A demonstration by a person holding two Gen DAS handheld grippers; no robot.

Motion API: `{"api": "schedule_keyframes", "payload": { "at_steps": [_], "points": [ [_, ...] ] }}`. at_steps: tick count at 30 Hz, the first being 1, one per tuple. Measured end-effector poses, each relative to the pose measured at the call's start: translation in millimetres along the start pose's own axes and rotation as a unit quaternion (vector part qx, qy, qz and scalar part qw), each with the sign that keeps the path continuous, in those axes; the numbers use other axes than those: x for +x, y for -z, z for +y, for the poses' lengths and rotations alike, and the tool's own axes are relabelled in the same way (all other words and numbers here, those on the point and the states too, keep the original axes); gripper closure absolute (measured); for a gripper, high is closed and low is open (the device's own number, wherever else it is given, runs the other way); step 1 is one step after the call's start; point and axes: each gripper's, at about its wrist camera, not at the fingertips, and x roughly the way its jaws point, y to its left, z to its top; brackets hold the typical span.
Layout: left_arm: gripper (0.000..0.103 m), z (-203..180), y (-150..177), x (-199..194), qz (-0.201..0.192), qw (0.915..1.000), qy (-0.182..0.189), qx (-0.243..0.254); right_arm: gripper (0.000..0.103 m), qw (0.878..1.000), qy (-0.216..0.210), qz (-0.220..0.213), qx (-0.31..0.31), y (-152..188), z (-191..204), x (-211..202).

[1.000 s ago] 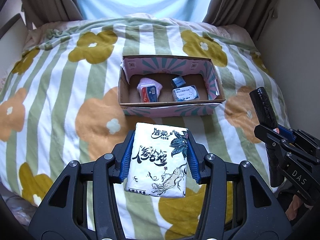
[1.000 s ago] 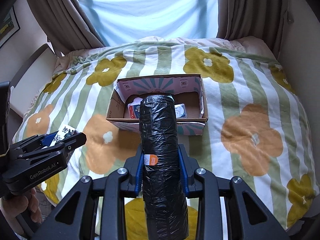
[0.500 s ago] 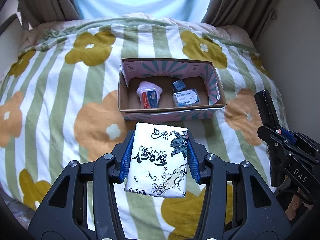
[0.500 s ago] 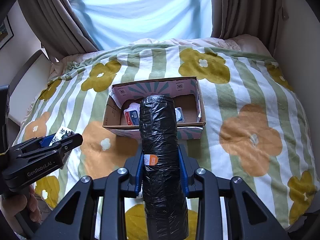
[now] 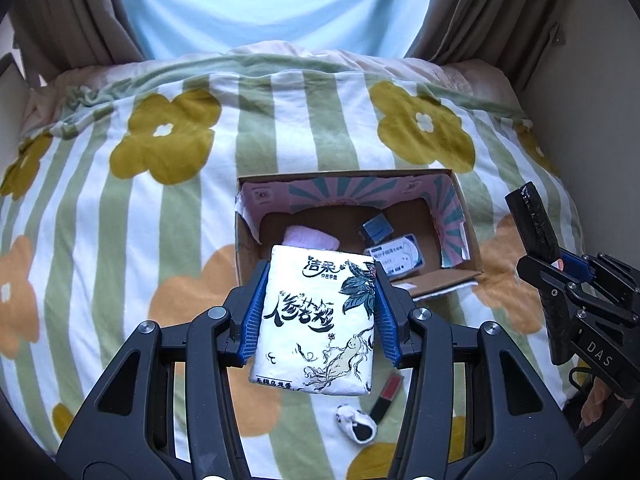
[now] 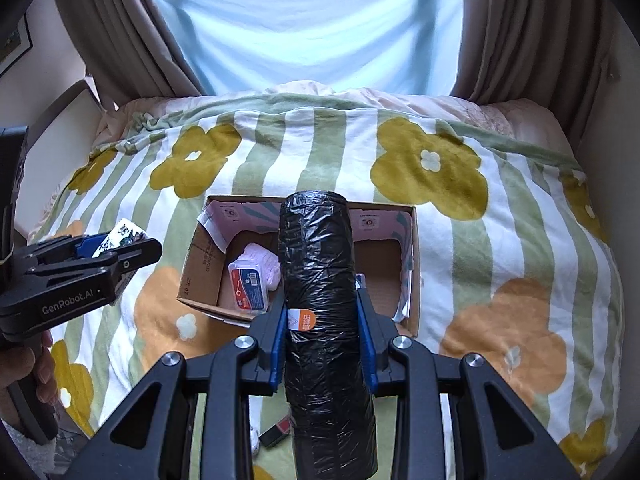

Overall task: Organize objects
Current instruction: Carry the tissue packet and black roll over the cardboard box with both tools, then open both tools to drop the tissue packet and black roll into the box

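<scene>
Both grippers had advanced toward the open cardboard box (image 5: 460,216) on the striped, flower-print bedspread (image 5: 120,240), so it loomed nearer than a second before. The left gripper (image 5: 316,312) was clamped on the white printed tissue pack (image 5: 316,320), whose far edge overlapped the box's near wall; the right gripper (image 6: 322,344) was closed around the black plastic bag roll (image 6: 320,292), poised over the box. Both drops looked imminent. Inside lay a pink cloth (image 5: 310,238) and small blue-white packets (image 5: 396,254); a red lipstick (image 5: 386,394) and small black-and-white toy (image 5: 356,426) waited nearby.
</scene>
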Motion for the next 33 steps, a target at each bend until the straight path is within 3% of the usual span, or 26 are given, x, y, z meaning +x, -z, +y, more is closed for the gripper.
{"api": "schedule_keyframes", "payload": {
  "at_steps": [7,13,20,33],
  "points": [
    [0.059,9.2,-33.1,81.3,0.038,0.9992,0.008,-0.003,0.075,0.994,-0.025,0.032,-0.104,-31.5,5.7,68.0],
    [0.059,17.8,-45.3,147.5,0.064,0.9979,0.0,-0.007,0.075,0.982,-0.054,0.075,-0.166,-35.2,12.7,129.3],
    [0.059,21.2,-44.5,209.0,0.094,0.9956,-0.008,0.004,0.075,0.974,-0.073,0.121,-0.175,-25.8,12.0,188.7],
    [0.059,18.5,-42.8,221.1,0.105,0.9944,-0.006,0.01,0.075,0.972,-0.074,0.142,-0.173,-19.7,9.0,200.4]
  ]
}}
